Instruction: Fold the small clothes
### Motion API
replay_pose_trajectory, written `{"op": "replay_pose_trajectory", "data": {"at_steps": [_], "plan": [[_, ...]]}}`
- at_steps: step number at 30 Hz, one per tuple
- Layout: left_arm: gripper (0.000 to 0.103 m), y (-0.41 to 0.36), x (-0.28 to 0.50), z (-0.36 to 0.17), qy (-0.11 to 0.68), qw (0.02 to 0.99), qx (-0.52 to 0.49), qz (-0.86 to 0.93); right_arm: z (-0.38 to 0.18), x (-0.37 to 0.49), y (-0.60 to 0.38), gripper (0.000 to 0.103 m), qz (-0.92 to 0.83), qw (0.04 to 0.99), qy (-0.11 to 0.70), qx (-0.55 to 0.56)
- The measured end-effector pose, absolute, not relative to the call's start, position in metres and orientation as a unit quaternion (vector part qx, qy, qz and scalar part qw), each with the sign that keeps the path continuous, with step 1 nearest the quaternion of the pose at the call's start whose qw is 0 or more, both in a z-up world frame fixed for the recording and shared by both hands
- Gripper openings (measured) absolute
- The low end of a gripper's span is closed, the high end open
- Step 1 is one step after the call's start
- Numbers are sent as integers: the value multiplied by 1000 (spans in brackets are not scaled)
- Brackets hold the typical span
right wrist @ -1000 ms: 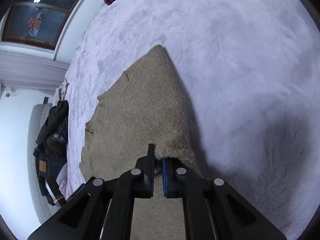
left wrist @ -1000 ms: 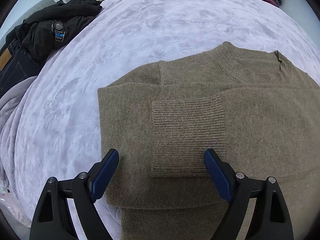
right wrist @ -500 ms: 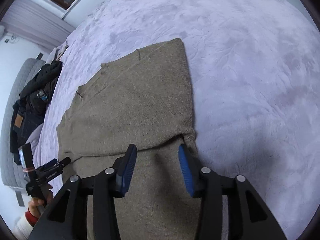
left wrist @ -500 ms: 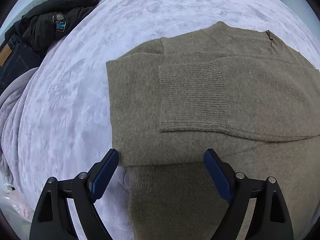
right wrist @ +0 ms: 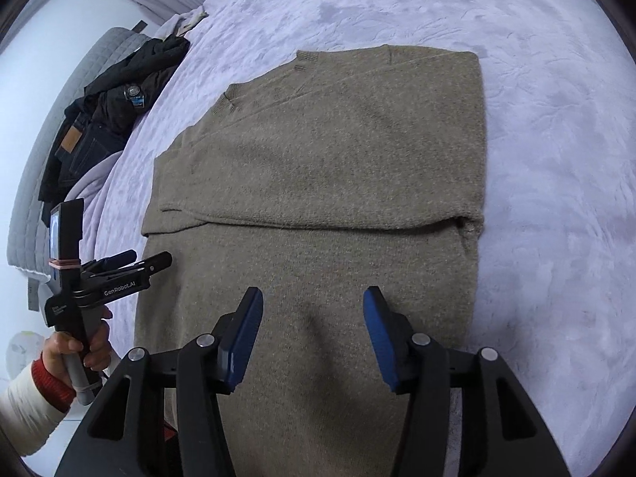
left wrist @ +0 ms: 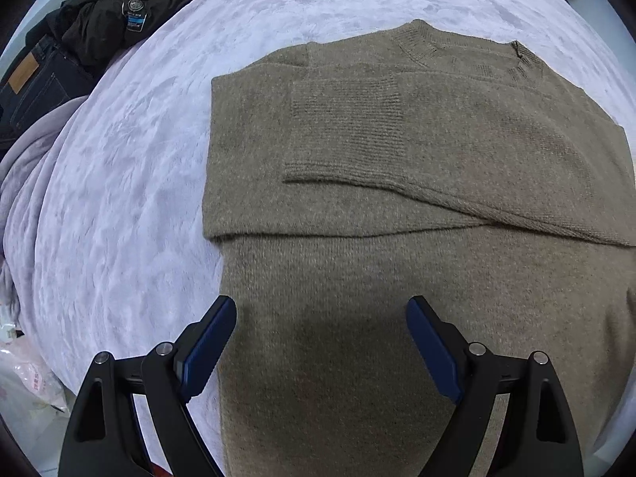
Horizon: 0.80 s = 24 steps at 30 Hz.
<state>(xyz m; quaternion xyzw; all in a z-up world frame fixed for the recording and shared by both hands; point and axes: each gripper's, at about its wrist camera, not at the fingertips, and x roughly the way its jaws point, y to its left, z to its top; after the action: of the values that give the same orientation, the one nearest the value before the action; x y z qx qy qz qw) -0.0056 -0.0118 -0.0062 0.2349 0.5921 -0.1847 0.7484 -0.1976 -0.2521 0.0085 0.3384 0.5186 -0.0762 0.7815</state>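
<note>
Olive sweater (left wrist: 397,198) lies flat on the lavender bedspread (left wrist: 119,183), sleeves folded in; left gripper (left wrist: 322,342) and right gripper (right wrist: 314,334) both gape wide, gripping nothing

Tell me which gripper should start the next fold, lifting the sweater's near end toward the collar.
Probably neither alone: left gripper and right gripper both hang open over the sweater, sleeves already folded in. Left sits by its left edge, right nearer the right edge, so use both.
</note>
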Motion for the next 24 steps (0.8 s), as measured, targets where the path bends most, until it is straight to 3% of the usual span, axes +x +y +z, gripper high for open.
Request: {"op": "replay_pose_trajectory", "data": {"at_steps": [13,24], "plan": [[88,26,-62,-6,596,744,236,-186,-8,-226,-223,56,-50,772,527,351],[88,117,-101,6,613,711,198,-282,-14,-311,-201,56,-94,755,515,394]]}}
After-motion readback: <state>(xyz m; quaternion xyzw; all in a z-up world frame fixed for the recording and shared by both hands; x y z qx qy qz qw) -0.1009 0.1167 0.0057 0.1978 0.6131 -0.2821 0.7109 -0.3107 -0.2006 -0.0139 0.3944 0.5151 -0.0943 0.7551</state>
